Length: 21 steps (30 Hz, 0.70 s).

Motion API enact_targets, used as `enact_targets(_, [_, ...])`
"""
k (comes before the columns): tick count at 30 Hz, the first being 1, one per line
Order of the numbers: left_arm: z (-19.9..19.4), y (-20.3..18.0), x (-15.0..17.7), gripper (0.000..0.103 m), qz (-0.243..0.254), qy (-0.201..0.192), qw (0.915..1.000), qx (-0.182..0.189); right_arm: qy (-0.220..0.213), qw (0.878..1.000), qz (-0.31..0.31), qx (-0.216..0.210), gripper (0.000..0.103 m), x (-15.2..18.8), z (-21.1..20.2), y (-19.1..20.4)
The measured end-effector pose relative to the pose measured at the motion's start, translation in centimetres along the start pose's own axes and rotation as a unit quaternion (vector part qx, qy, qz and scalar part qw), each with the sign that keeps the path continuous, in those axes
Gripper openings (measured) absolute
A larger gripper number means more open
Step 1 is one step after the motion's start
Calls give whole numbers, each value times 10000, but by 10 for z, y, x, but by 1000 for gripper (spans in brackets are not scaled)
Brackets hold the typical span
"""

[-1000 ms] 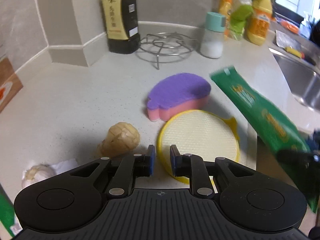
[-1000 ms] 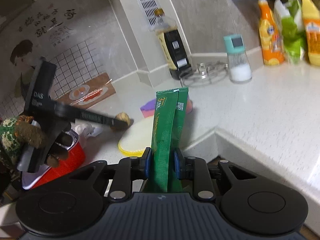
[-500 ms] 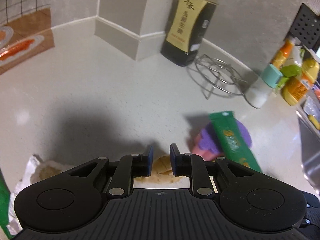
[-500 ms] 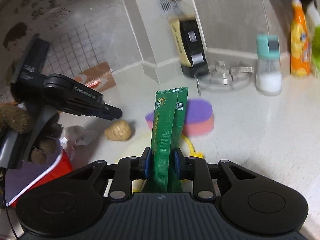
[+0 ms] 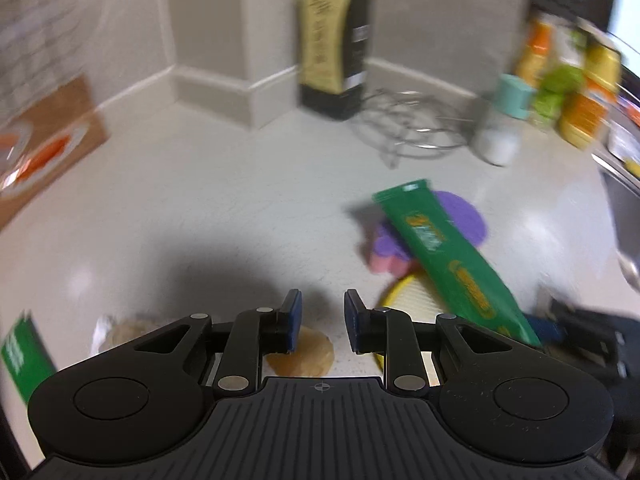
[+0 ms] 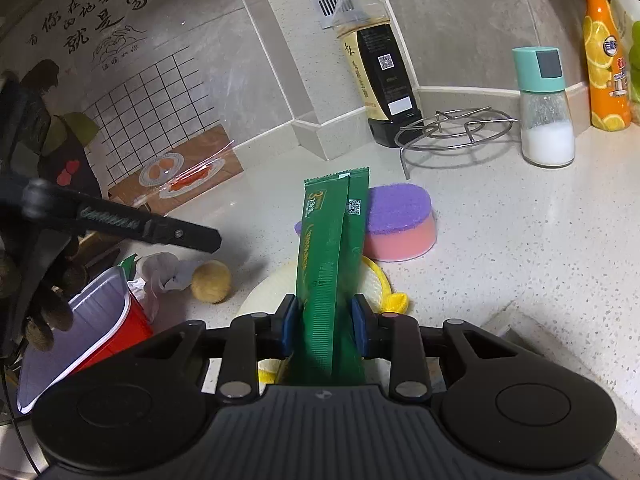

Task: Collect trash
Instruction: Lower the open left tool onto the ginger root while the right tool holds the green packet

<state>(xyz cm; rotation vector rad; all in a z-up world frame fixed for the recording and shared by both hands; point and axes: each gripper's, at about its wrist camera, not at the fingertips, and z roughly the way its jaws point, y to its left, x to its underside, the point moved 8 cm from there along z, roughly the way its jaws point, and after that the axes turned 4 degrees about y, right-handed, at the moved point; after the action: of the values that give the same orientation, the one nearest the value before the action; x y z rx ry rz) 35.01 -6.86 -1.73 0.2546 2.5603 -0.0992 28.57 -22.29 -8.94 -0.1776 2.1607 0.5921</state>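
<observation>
So my left gripper [image 5: 322,318] has swung over from the yellow pad [image 6: 276,286] and now sits right above the brown lump [image 5: 302,354], which I'm reading as a scrap of ginger or something like it. Its jaws are opening, with nothing between them, the lump just peeking out below the tips. A second ago they were close together, so I'd say this is me lining up for the next grab. Meanwhile my right gripper [image 6: 323,330] has carried the green packet [image 6: 330,256] in over the desk [image 6: 500,232], across the sponge [image 6: 400,222] and toward the red bin [image 6: 108,328] at the left edge, and it has pretty much stopped now. Packet is standing up between the pads; they look like they're barely pinching it, and they've eased apart a touch, so I wouldn't swear the grip is firm. Trash-wise: one packet in hand and not binned yet, the lump and a crumpled tissue [image 6: 164,274] sitting on the desk next to the bin. Pose: left points steeply down at the desk and has rolled a bit, that view is blurry; right points forward, tilted gently down.
</observation>
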Motion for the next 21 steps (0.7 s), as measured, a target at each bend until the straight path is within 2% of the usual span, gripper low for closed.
enact_targets(2, [4, 1, 4, 27, -74, 159, 9992, -349, -23, 10000, -34, 22, 28, 1, -1, 0])
enact_targets(5, [1, -3, 7, 28, 166, 143, 9973, -707, -41, 10000, -75, 32, 28, 2, -2, 1])
enact_targets(8, [1, -2, 8, 28, 105, 191, 9975, -670, -40, 9999, -107, 38, 29, 2, -1, 1])
enact_targets(10, [6, -3, 9, 34, -55, 283, 9981, -538, -42, 9999, -121, 49, 29, 2, -1, 1])
enact_targets(12, [9, -5, 9, 34, -106, 316, 9981, -522, -62, 9999, -149, 56, 29, 3, -1, 1])
enact_targets(14, [12, -10, 9, 42, -26, 351, 9978, -564, -81, 9998, -171, 49, 29, 3, -2, 1])
enact_targets(16, [16, -12, 12, 64, -65, 418, 9978, -507, -79, 9998, -194, 33, 29, 3, -2, 1])
enact_targets(18, [21, -12, 15, 77, -156, 512, 9979, -371, -67, 9998, -191, 17, 29, 3, -1, 0])
enact_targets(19, [23, -10, 17, 80, -193, 565, 9976, -339, -64, 9998, -194, 13, 29, 2, -1, 0])
enact_targets(21, [28, -4, 20, 79, -285, 645, 9969, -357, -68, 9998, -201, 19, 29, 2, -1, 0])
